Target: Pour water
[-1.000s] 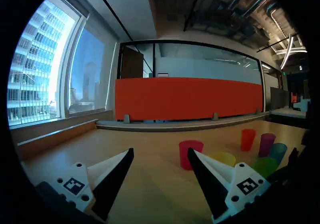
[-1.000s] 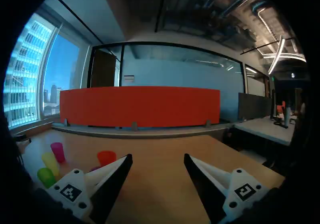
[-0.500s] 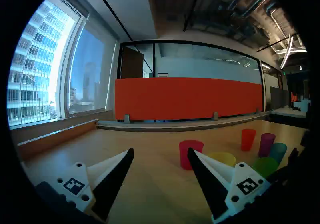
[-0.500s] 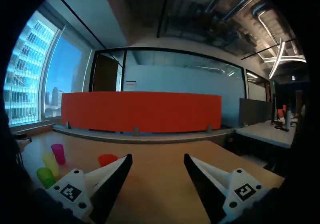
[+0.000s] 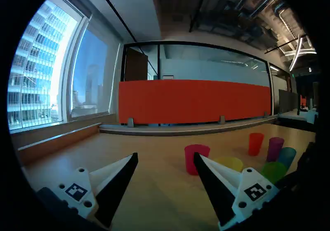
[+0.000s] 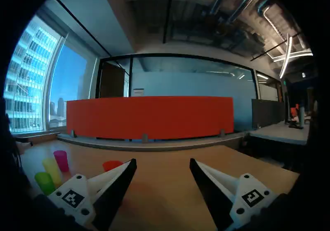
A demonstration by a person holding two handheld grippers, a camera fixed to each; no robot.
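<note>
Left claw point(image 5: 165, 154) apart, right claw point(image 6: 162, 161) apart, both empty, pink cup point(image 5: 189, 156) ahead at 1 o'clock of left claw, yellow cup point(image 5: 233, 162), orange cup point(image 5: 255, 143), purple cup point(image 5: 275, 147), teal cup point(image 5: 287, 156), green cup point(image 5: 273, 171) toward 2 o'clock, all upright on bench point(image 5: 156, 198), mouths up, contents indiscernible.

Looking like a high-rise open-plan office.
Showing a long wooden desk point(image 5: 161, 189) backed by an orange divider screen point(image 5: 194, 101), a glass partition point(image 5: 206, 62), tall windows point(image 5: 37, 74) facing city towers, exposed ceiling ducts point(image 5: 247, 12), strip lights point(image 5: 299, 51).
</note>
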